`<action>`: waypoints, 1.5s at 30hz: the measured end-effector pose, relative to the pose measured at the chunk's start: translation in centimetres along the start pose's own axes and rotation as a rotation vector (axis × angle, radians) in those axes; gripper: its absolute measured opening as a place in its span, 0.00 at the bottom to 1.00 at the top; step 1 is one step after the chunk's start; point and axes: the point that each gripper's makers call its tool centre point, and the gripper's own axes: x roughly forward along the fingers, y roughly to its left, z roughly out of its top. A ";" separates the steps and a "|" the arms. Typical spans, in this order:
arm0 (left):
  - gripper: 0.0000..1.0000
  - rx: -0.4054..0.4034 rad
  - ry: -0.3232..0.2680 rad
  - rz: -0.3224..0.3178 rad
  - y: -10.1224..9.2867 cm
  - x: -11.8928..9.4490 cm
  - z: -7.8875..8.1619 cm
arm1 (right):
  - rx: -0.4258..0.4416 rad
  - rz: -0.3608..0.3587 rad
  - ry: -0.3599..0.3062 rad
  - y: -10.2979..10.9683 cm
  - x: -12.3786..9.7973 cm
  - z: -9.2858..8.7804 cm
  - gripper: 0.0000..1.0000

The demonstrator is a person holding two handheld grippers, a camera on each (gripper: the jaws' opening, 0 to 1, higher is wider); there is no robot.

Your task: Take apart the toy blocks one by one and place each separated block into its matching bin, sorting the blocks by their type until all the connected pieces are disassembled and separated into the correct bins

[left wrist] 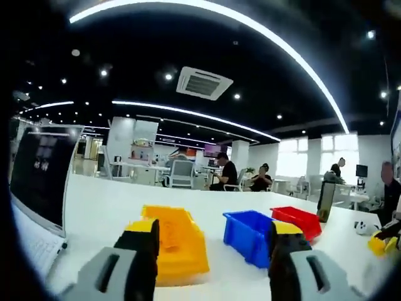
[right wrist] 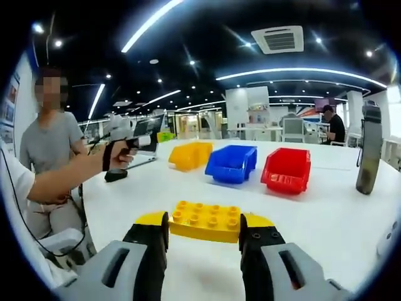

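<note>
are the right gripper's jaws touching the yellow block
Touching. In the right gripper view the yellow block sits between the jaws of the right gripper, both yellow tips pressed against its ends with no gap.

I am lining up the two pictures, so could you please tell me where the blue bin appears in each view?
Left gripper view: the blue bin sits low and right of centre, just above the right jaw, between the yellow bin and the red bin.
Right gripper view: the blue bin sits just above centre, in the middle of the same row.
Shared landmark: the red bin, on the blue bin's right in both.
</note>
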 end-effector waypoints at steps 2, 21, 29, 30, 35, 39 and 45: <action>0.69 0.007 0.016 -0.045 -1.9 -1.1 -1.2 | -0.004 0.005 -0.004 0.0 0.3 0.4 0.46; 0.65 0.042 0.089 -0.277 -11.4 -7.5 -6.6 | -0.045 0.083 -0.049 0.9 7.8 8.2 0.46; 0.65 0.020 0.099 -0.302 -11.6 -7.5 -8.0 | -0.059 0.118 -0.079 2.1 13.9 12.6 0.46; 0.64 0.024 0.110 -0.299 -11.6 -7.6 -8.3 | -0.060 0.123 -0.079 2.3 14.8 13.0 0.46; 0.62 0.105 0.112 -0.294 -11.5 -7.6 -8.6 | -0.012 0.162 -0.059 3.2 20.1 14.3 0.46; 0.62 0.154 0.127 -0.314 -12.6 -7.5 -9.1 | -0.011 0.172 -0.023 3.9 25.0 14.4 0.46; 0.61 0.178 0.115 -0.300 -11.9 -7.3 -9.1 | 0.032 0.108 0.023 3.1 31.7 13.4 0.46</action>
